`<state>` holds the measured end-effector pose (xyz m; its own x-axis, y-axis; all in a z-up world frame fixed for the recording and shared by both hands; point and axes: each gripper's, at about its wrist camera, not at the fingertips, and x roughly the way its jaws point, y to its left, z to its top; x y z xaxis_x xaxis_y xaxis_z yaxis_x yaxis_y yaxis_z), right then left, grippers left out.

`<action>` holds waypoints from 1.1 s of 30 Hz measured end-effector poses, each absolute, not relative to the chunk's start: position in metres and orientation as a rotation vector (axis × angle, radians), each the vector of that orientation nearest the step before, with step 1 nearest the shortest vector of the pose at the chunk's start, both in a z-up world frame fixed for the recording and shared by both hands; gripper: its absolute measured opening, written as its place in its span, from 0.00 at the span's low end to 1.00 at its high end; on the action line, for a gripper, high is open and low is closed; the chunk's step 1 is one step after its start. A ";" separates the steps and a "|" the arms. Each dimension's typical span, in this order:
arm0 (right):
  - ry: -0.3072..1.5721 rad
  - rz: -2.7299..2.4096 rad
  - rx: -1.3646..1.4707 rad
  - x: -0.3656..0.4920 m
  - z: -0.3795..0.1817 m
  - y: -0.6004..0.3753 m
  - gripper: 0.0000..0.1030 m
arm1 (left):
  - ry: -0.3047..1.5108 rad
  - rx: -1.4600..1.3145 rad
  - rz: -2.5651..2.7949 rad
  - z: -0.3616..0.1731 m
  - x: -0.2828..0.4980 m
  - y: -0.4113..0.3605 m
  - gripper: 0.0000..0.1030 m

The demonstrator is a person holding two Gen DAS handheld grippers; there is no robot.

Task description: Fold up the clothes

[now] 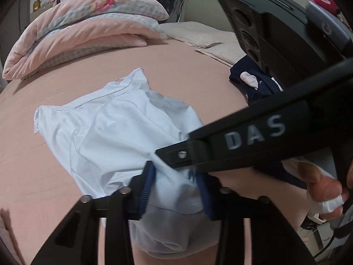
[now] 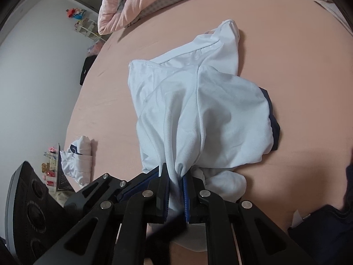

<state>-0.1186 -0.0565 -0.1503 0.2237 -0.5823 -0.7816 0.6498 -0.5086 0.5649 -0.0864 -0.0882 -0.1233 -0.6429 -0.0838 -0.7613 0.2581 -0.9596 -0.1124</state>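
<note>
A white garment [image 1: 106, 128] with dark navy trim lies crumpled on the pink bed sheet [image 1: 187, 70]. My left gripper [image 1: 174, 174] is shut on a bunched near edge of it, cloth bulging between the blue pads. My right gripper [image 2: 176, 176] is shut on another gathered fold of the white garment [image 2: 194, 101], which rises from the sheet [image 2: 286, 44] into its jaws. In the left wrist view the right gripper's black body [image 1: 253, 137] crosses just above the left fingers, a hand [image 1: 320, 187] holding it at the right.
A folded pink quilt [image 1: 77, 33] lies at the far left of the bed, beige cloths [image 1: 198, 33] behind. A dark navy garment [image 1: 253, 84] sits to the right. Small folded white clothes [image 2: 79, 161] lie at the bed's left edge; dark fabric [image 2: 320, 231] at the near right.
</note>
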 end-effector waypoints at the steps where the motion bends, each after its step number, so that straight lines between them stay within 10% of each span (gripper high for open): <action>1: 0.068 -1.509 1.469 -0.119 -0.151 -0.056 0.10 | 0.319 1.220 -2.679 -0.123 -0.086 -0.089 0.27; 7: 0.075 -1.519 1.485 -0.121 -0.153 -0.058 0.15 | 0.405 1.232 -2.703 -0.125 -0.082 -0.104 0.25; 14: -0.013 -1.596 1.525 -0.139 -0.151 -0.038 0.51 | 0.428 1.238 -2.709 -0.122 -0.076 -0.105 0.25; 33: -0.324 -1.699 1.681 -0.178 -0.199 -0.011 0.52 | 0.492 1.257 -2.650 -0.129 -0.061 -0.128 0.25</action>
<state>-0.1780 -0.0111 -0.1987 0.1021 -0.6327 -0.7676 0.3062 -0.7142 0.6294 -0.0613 -0.1278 -0.1295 -0.6314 -0.0095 -0.7754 0.2875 -0.9316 -0.2226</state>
